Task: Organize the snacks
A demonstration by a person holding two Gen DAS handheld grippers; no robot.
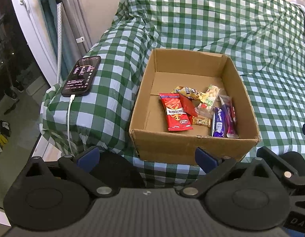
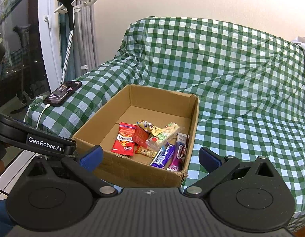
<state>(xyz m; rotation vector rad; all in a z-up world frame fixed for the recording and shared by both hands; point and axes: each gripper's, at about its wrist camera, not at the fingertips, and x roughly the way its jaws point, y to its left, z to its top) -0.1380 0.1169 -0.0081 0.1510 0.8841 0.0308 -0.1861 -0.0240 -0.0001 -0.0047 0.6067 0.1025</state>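
Note:
An open cardboard box (image 1: 184, 146) stands on a green checked cloth. It holds several snack packs: a red packet (image 1: 176, 112), a yellow wrapper (image 1: 189, 92), a clear bag of pale snacks (image 1: 210, 98), a blue bar (image 1: 218, 122) and a purple bar (image 1: 229, 116). The box (image 2: 136, 169) and the red packet (image 2: 124, 140) also show in the right wrist view. My left gripper (image 1: 147, 156) is open and empty, in front of the box's near wall. My right gripper (image 2: 150, 156) is open and empty, above the box's near wall.
A black phone (image 1: 81, 76) on a white charging cable (image 1: 69, 122) lies on the cloth-covered arm left of the box; it also shows in the right wrist view (image 2: 62, 93). The checked cloth (image 1: 221, 23) covers the backrest behind and the seat to the right. A window frame (image 1: 34, 29) stands at the left.

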